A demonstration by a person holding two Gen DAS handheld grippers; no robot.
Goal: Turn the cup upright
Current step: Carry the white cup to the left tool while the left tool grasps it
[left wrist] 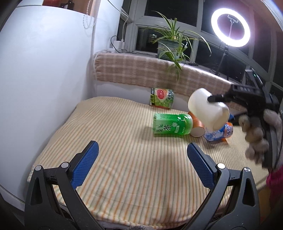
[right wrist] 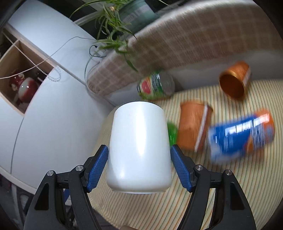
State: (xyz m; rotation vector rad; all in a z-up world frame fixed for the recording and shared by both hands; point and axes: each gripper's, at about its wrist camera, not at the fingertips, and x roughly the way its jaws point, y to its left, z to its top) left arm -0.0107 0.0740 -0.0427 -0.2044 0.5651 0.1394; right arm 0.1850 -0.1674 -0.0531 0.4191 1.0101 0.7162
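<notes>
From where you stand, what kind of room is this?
Probably a room in someone's home, at night. A potted plant sits on a windowsill against dark windows, a checked blanket lies under it, and a striped cloth covers the table. The ring light suggests filming.

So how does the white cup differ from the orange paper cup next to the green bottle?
The white cup is held off the cloth between the right gripper's fingers, tilted in the air; the orange paper cup lies on its side on the striped cloth, ungripped. The white cup is plain and glossy; the orange paper cup has a white band near one end. The white cup looks broader. Neither stands upright.
</notes>
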